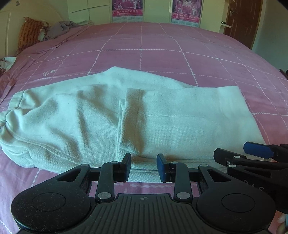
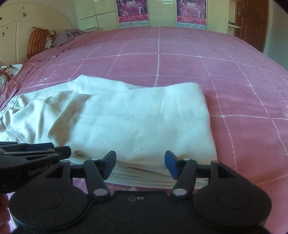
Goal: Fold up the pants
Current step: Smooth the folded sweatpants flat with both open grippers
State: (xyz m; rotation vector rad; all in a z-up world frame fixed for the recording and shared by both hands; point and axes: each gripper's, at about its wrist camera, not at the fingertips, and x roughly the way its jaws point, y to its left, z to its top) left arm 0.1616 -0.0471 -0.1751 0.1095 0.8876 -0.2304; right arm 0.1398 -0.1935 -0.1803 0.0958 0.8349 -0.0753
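Pale cream pants lie folded across the pink bed. The leg half is doubled over toward the waist, with its hem edge near the middle and the waistband at the left. My left gripper hovers at the near edge of the pants, jaws apart, with nothing pinched between them. My right gripper sits just to its right over the folded end. Its jaws stand wider, and the layered cloth edge lies below and behind them, untouched by the pads.
The pink bedspread with a white grid stretches far beyond the pants. An orange pillow and a crumpled grey cloth lie by the headboard at the far left. A cupboard with posters and a brown door stand behind.
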